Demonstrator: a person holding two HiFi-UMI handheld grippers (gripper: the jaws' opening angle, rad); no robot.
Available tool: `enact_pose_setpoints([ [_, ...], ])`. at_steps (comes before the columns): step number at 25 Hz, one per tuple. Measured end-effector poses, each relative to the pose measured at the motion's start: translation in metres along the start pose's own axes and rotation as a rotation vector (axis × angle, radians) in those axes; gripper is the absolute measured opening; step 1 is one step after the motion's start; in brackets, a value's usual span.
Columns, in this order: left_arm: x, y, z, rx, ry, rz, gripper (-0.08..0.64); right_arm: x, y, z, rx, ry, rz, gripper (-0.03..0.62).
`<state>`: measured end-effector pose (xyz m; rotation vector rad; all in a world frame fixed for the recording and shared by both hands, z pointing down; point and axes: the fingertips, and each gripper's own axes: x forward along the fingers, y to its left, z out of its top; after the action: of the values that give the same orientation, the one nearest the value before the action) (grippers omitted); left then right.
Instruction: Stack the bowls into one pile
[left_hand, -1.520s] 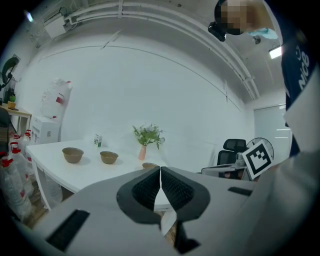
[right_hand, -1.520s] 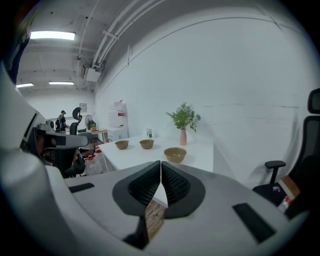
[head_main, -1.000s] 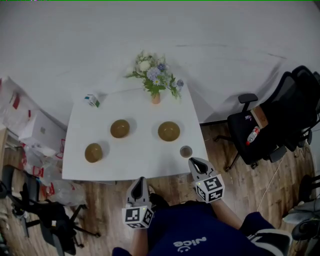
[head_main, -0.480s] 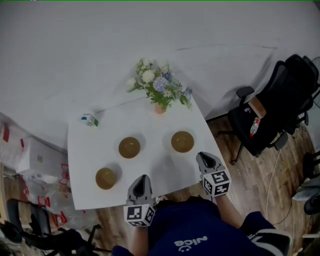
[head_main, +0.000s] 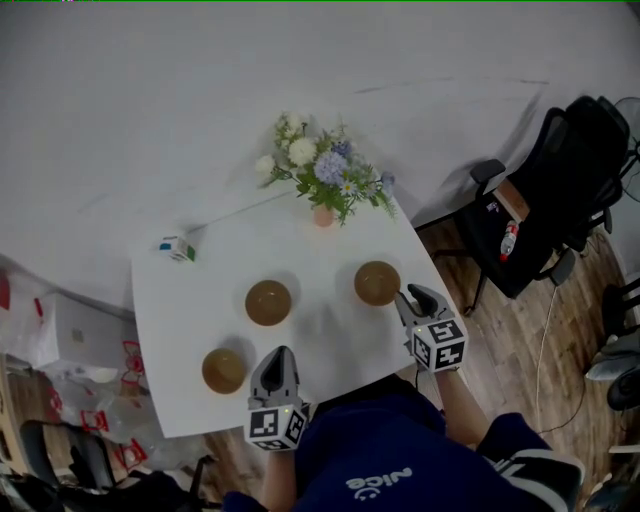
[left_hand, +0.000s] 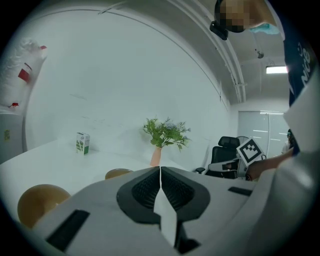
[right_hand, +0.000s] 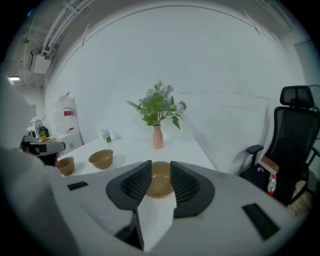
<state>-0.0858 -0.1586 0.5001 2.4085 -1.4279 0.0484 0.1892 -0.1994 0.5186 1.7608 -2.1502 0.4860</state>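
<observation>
**Three bowls apart on table, none stacked**

White table (head_main: 200, 300) fills the middle of the head view. A black office chair (head_main: 560, 190) stands off its right side on the wood floor.

Flowers in a pinkish vase (head_main: 323, 213) sit at the table's far edge.

Three brown bowls stand upright, well apart, each on the bare table:
- right bowl (head_main: 377, 283), near the right edge
- middle bowl (head_main: 268, 302)
- left bowl (head_main: 224, 370), near the front edge

Right tongs (head_main: 412, 294): jaws have just been opening and now stand partly apart. Nothing is gripped. The tips are just beside the right bowl, which shows through the gap ahead of them.

Left tongs (head_main: 277, 352): pads pressed together, empty, over the front edge beside the left bowl.

Small green-and-white carton (head_main: 176, 248) at the far left corner.
</observation>
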Motion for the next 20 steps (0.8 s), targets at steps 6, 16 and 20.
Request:
enact_pose_setpoints([
  [6,0.011,0.007,0.007,-0.01,0.001,0.035,0.025,0.031,-0.022,-0.005,0.003,0.093,0.002,0.132],
  [16,0.016,0.014,0.005,-0.03,0.021,0.096,0.025,0.078,-0.041,-0.029,0.005,0.263,0.071,0.132],
  [20,0.017,0.013,-0.002,-0.041,0.039,0.121,0.025,0.091,-0.042,-0.042,0.011,0.314,0.103,0.13],
])
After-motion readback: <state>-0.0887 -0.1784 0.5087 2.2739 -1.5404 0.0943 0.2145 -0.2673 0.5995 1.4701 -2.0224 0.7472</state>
